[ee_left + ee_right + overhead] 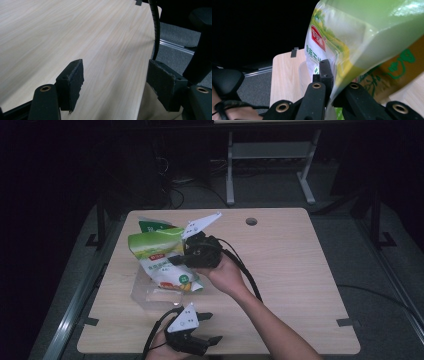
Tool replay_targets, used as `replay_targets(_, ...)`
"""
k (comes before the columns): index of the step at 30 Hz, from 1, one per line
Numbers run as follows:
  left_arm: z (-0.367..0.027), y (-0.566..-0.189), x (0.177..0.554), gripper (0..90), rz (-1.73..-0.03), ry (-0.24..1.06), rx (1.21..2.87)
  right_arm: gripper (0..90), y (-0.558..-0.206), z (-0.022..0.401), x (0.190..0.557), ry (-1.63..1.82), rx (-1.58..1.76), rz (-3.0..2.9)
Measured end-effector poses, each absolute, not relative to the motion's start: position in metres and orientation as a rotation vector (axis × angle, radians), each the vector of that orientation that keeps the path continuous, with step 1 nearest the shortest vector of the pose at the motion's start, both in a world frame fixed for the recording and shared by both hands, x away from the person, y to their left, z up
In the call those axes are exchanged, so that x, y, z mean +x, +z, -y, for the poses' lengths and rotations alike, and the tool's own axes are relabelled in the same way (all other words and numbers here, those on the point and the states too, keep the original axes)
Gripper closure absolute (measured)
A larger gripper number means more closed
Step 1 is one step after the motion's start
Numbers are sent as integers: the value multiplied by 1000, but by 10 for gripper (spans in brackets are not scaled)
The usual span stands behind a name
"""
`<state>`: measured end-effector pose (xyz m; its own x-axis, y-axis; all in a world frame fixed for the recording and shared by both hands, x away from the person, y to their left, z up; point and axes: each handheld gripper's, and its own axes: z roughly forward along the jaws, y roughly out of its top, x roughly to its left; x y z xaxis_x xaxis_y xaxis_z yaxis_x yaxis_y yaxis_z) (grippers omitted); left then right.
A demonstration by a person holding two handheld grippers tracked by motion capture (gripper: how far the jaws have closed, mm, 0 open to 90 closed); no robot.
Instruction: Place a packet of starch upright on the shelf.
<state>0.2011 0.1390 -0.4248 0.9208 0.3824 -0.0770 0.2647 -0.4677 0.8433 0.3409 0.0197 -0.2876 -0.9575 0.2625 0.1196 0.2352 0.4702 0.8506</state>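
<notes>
A green and white food bag [160, 257] is held up over the left part of the wooden table [290, 270]. My right gripper [182, 260] is shut on its edge, with the hand coming in from the right. In the right gripper view the bag [362, 32] fills the upper right, and its thin edge is pinched between the jaws of the right gripper [332, 72]. My left gripper [214, 327] rests near the table's front edge, open, with its fingers pointing right. In its own view the left gripper [115, 82] has only bare table between the pads.
A second package [152, 226], green with orange [397, 67], lies behind the bag. Clear plastic wrapping [145, 295] lies beneath the bag. A cable hole [251, 221] sits near the far edge. A black cable [156, 27] hangs past the table's edge.
</notes>
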Motion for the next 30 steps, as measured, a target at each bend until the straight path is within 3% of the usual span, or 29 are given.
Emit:
replay_targets(17, -151, -428, 196, 274, -480, 133, 2099, 895, -315, -77, 349, 1574, 451, -2724)
replay_targets(30, -151, -430, 194, 272, -474, 129, 2101, 895, -349, -98, 348, 1581, 430, -2779)
